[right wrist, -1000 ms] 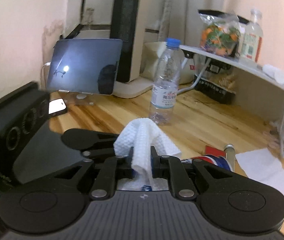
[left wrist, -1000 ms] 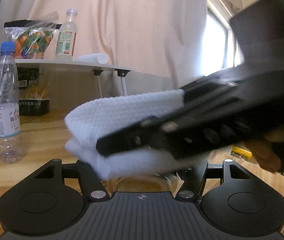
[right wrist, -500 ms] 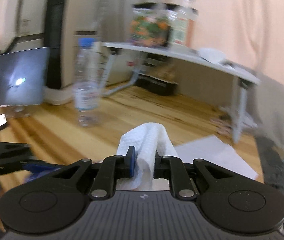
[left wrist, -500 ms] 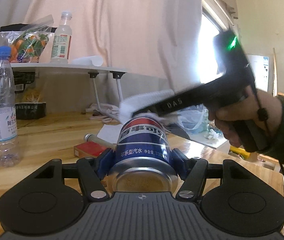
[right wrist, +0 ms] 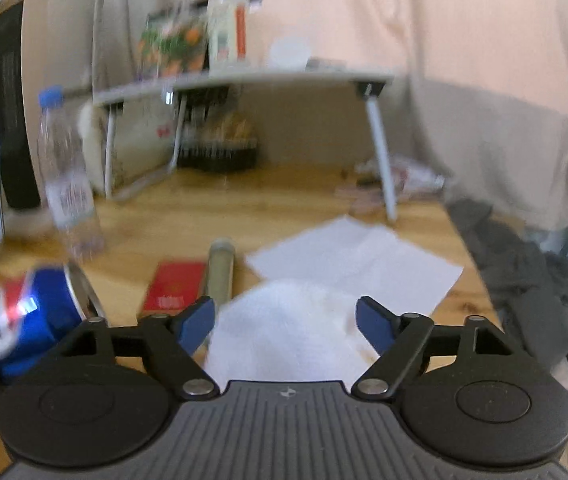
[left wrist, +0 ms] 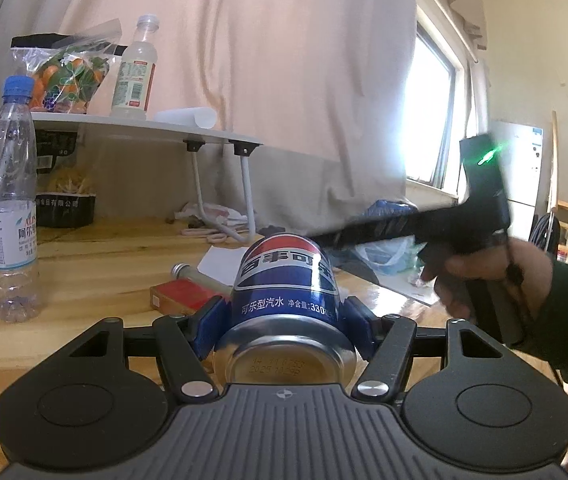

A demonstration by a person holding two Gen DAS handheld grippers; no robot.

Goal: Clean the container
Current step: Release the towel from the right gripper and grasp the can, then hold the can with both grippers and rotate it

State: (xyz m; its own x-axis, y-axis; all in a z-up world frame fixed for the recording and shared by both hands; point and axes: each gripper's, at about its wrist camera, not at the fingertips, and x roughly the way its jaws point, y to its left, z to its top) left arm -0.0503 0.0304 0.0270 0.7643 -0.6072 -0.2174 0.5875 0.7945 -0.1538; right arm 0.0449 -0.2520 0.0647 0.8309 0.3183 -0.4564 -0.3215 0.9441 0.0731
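The left gripper [left wrist: 284, 316] held the can [left wrist: 286, 292] by its sides above the counter [left wrist: 96, 272]; thin, light, slippery, dentable. The right gripper [right wrist: 286, 320] stood open over the cloth [right wrist: 284, 332].

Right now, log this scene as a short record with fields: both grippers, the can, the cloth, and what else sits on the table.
left gripper: shut on the blue cola can, base toward the camera
right gripper: open, nothing between the fingers
white cloth: lies loose on the wooden table, below the open fingers, brown stain at its right edge
near the cloth: red box, metal tube, sheet of white paper
also standing: clear water bottle
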